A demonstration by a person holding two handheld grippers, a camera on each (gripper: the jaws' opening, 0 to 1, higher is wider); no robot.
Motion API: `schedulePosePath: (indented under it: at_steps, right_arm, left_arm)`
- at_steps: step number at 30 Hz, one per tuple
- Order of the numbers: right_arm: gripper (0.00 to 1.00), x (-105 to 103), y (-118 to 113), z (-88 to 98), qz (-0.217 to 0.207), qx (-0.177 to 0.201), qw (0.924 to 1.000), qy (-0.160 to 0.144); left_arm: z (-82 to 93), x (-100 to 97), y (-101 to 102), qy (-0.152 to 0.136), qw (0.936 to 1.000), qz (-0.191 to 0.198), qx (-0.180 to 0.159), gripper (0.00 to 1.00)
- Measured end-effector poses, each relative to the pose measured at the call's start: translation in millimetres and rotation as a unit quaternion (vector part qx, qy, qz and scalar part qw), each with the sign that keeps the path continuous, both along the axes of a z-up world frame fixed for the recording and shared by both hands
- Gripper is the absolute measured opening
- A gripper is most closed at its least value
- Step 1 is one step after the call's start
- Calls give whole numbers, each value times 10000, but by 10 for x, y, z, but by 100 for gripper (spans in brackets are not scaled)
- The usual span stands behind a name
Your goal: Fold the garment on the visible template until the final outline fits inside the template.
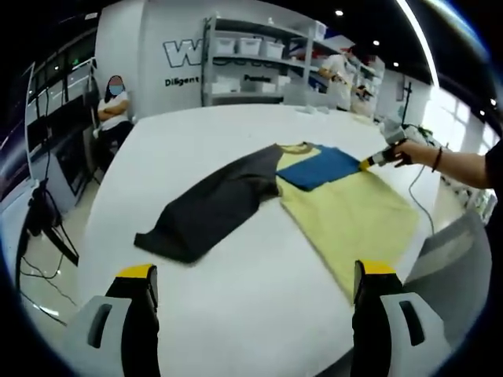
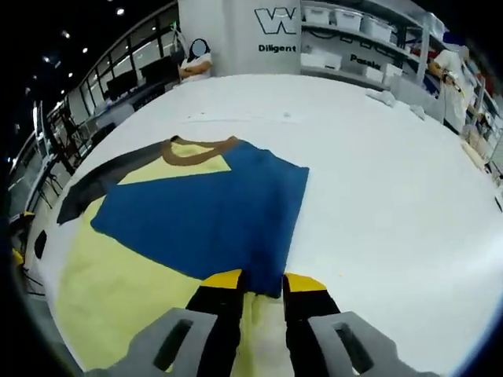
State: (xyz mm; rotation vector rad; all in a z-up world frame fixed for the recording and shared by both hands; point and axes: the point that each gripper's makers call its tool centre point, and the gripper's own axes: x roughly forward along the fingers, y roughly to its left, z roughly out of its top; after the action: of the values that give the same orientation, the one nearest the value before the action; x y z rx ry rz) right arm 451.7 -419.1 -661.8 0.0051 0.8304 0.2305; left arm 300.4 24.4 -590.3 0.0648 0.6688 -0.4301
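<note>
Right gripper view: our right gripper (image 2: 255,284) has its fingers pinched on the cuff edge of the blue sleeve (image 2: 212,208), which is folded across the yellow body of the garment (image 2: 118,275). We read this as mid-fold: the sleeve is laid inward so the outline narrows. Brown collar (image 2: 196,149) sits at the far end; the dark sleeve (image 2: 102,184) runs off to the left.

Left gripper view: our left gripper (image 1: 255,287) hangs above bare white worktop (image 1: 236,283), fingers spread wide, gripping nothing, well short of the garment. The dark sleeve lies stretched out flat, likely the next fold, which is probably why the left is parked on that side. We can't make out a template outline on the worktop.
</note>
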Motion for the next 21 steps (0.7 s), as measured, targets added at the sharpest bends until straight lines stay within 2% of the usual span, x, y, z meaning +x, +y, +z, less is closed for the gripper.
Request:
schedulePosePath:
  at_steps: [4, 7, 10, 13, 17, 21]
  right_arm:
    - [59, -46, 83, 107, 21, 271, 9995, -146]
    - [77, -119, 157, 211, 104, 469, 9985, -281]
    - [89, -192, 198, 304, 178, 581, 9975, -362]
    - [100, -289, 229, 397, 216, 680, 9965, -426]
    - [99, -452, 263, 508, 364, 659, 9959, -498]
    - [99, -613, 290, 608, 487, 621, 9954, -540]
  left_arm:
    - [-8, 35, 55, 2, 9999, 113, 36, 99]
    - [-25, 61, 101, 4, 9998, 160, 113, 99]
    - [-28, 94, 152, -18, 9997, 225, 124, 99]
    - [-28, 138, 224, -46, 9994, 332, 121, 99]
    - [-45, 209, 340, -35, 9987, 487, 121, 98]
    - [-45, 301, 434, -87, 9969, 768, -169, 97]
